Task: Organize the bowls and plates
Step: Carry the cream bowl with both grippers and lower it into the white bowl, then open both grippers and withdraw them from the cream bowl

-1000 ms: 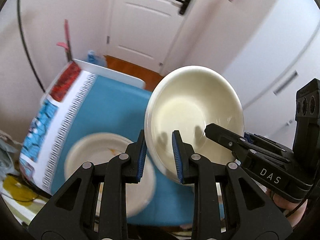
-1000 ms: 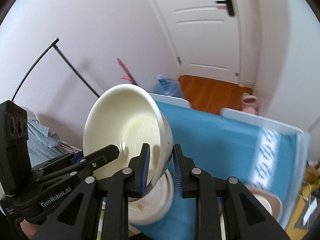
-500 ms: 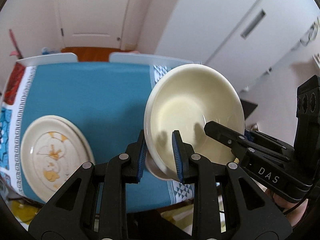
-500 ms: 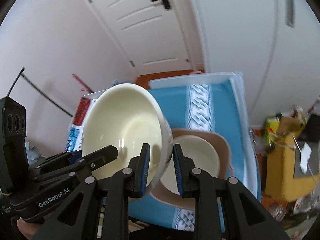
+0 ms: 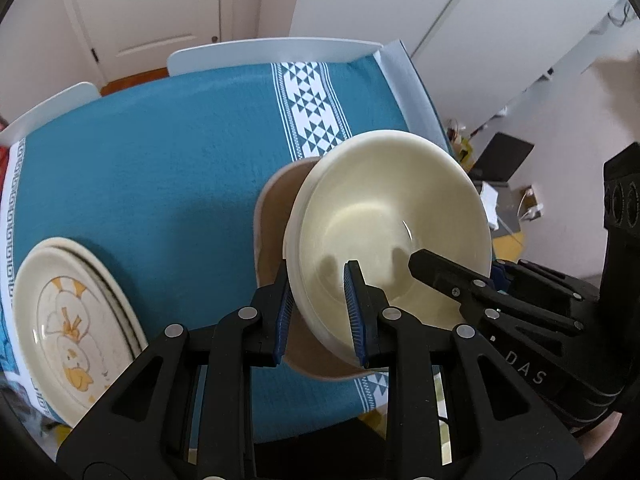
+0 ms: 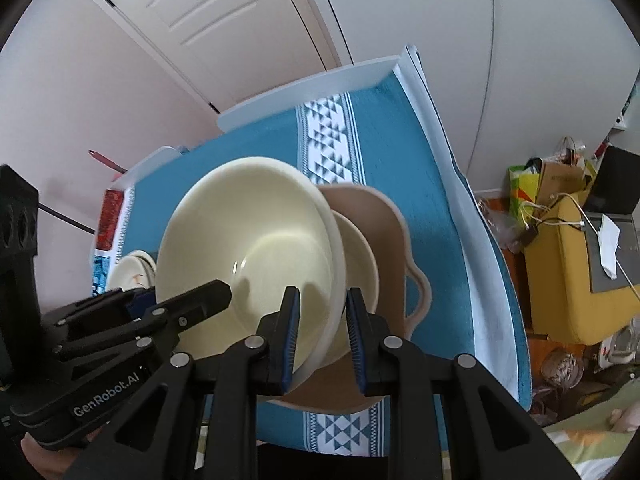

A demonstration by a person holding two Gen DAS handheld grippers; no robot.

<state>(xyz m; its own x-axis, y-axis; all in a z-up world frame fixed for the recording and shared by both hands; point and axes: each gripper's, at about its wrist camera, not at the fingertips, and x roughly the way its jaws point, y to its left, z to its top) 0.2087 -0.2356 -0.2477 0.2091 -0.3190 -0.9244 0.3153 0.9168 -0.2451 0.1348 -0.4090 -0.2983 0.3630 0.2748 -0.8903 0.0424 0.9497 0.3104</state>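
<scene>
Cream glazed bowl (image 5: pixel 390 220) is looking slick, breakable; left gripper (image 5: pixel 320 308) and right gripper (image 6: pixel 322 336) are clamping opposite rims.

The bowl (image 5: pixel 394 216) between both tongs looks like glossy, smooth cream ceramic. Under it, the tan dish (image 6: pixel 384 224) is matt. The tablecloth (image 5: pixel 160 168) is woven teal cloth. Finger pads (image 5: pixel 285 312) are ribbed blue rubber.

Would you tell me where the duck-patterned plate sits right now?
In the left wrist view, the duck-patterned plate lies at the tablecloth's lower-left edge, left of the held bowl.
</scene>
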